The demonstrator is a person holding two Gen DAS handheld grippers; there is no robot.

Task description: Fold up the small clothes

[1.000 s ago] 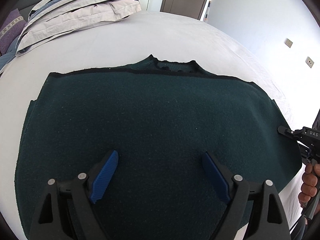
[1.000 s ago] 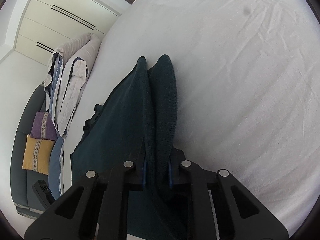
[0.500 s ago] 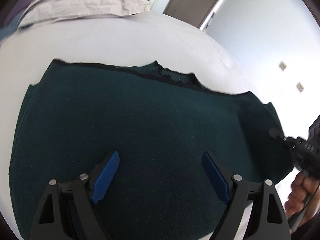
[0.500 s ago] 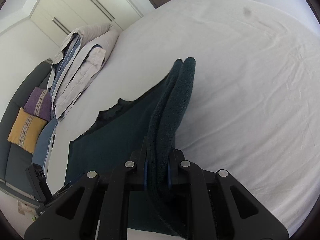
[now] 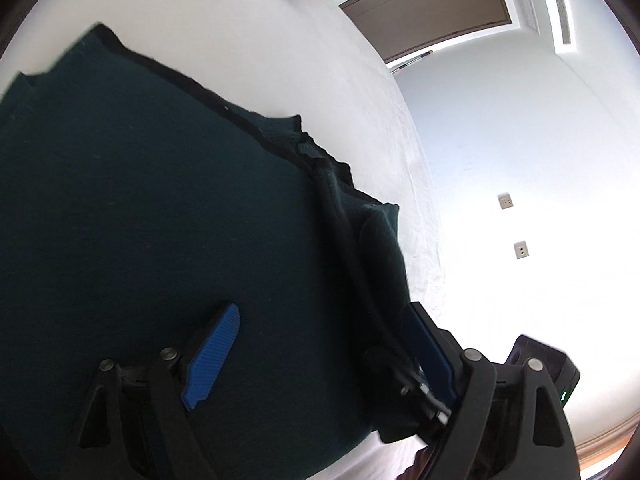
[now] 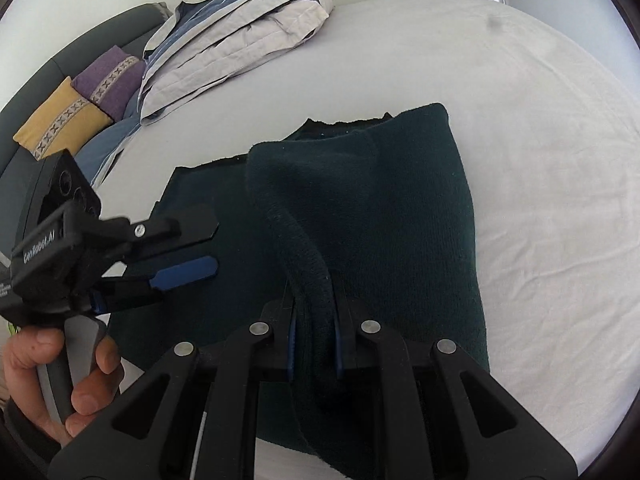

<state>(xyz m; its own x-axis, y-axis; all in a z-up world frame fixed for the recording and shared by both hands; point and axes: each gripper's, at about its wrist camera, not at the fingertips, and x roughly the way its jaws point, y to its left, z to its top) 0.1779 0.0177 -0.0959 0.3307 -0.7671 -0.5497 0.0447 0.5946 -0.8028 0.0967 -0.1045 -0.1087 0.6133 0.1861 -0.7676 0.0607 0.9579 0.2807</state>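
Observation:
A dark green sweater (image 5: 160, 220) lies on the white bed (image 5: 340, 80). Its right side is folded over toward the middle (image 6: 400, 208). My right gripper (image 6: 314, 344) is shut on the folded edge of the sweater and holds it raised over the body. My left gripper (image 5: 316, 344) is open and empty, low over the sweater's near part; it also shows in the right wrist view (image 6: 200, 248) at the left. In the left wrist view the right gripper (image 5: 420, 392) sits beside my right finger, with the lifted fabric running up from it.
Folded grey and blue bedding (image 6: 240, 36) lies at the far side of the bed. Yellow (image 6: 60, 120) and purple (image 6: 112, 80) cushions sit on a dark sofa at the far left. A brown door (image 5: 432, 0) and a white wall stand beyond the bed.
My right gripper has carried the sweater's right edge leftward over the body, laying the right side over. My left gripper has swung right and tilted, staying open.

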